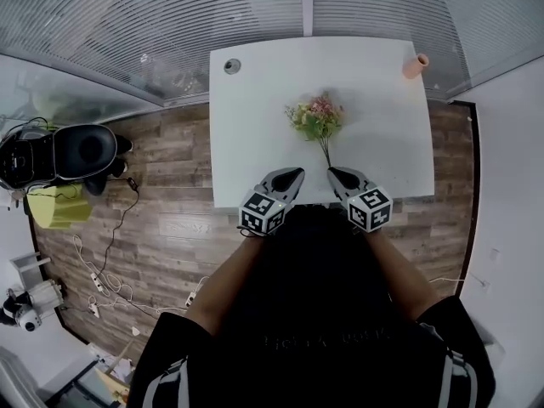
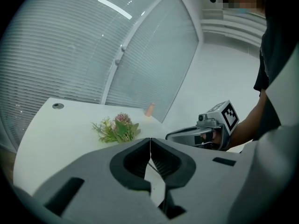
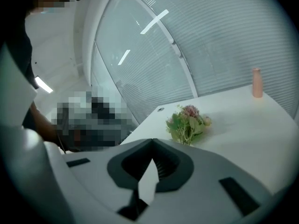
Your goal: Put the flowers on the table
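Head view: at the table's near edge, the left gripper (image 1: 293, 173) and right gripper (image 1: 334, 172) sit side by side, each with jaws pressed together on nothing. Just beyond the right one, the flowers (image 1: 316, 119) lie on the white table (image 1: 255, 134). 1 pink vase (image 1: 416, 65) stands at the far right corner.

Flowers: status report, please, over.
Left tongs shut, empty. Right tongs shut, empty. Flowers lying on table, ahead of both. Peach vase far corner, clear.
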Demonstrator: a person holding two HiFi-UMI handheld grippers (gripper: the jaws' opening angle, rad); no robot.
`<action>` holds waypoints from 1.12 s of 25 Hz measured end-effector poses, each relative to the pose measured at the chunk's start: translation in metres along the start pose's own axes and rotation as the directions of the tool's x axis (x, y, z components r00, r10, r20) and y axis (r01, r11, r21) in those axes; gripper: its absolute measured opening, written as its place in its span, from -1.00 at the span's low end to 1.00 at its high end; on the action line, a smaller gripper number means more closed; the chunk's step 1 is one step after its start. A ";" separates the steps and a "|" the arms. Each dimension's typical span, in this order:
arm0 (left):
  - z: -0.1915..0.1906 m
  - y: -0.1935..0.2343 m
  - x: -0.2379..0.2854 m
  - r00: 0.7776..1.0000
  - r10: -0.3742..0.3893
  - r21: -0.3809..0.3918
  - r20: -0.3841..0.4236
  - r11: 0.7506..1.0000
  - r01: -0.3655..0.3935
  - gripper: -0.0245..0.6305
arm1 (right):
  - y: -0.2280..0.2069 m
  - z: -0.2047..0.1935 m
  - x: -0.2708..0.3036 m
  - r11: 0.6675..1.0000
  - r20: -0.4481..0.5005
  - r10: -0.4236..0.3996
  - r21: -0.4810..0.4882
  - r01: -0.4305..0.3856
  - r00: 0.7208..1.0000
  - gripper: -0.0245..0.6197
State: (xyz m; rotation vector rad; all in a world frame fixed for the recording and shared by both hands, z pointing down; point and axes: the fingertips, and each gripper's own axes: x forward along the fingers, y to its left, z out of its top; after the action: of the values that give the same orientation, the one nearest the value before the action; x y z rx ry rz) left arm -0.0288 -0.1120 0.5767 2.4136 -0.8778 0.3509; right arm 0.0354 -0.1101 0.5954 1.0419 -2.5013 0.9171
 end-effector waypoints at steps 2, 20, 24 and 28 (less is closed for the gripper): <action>0.005 -0.006 -0.003 1.000 -0.011 0.009 0.011 1.000 0.011 -0.86 | 0.008 0.011 -0.009 1.000 0.028 0.011 0.008 -0.011 1.000 -0.83; 0.073 -0.059 -0.031 0.982 -0.086 0.126 0.169 0.990 0.065 -0.86 | 0.061 0.072 -0.055 0.993 0.191 0.105 -0.078 -0.091 0.976 -0.84; 0.084 -0.060 -0.039 0.977 -0.076 0.121 0.200 0.991 0.052 -0.86 | 0.074 0.089 -0.061 0.986 0.236 0.148 -0.111 -0.124 0.960 -0.83; 0.088 -0.061 -0.045 0.975 -0.064 0.131 0.213 0.991 0.036 -0.86 | 0.083 0.095 -0.065 0.981 0.250 0.177 -0.126 -0.149 0.952 -0.83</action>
State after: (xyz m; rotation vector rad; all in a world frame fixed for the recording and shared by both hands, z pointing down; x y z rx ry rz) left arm -0.0183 -0.1001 0.4614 2.6229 -0.9099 0.1281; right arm 0.0207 -0.0924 0.4559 0.9892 -2.8556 0.7196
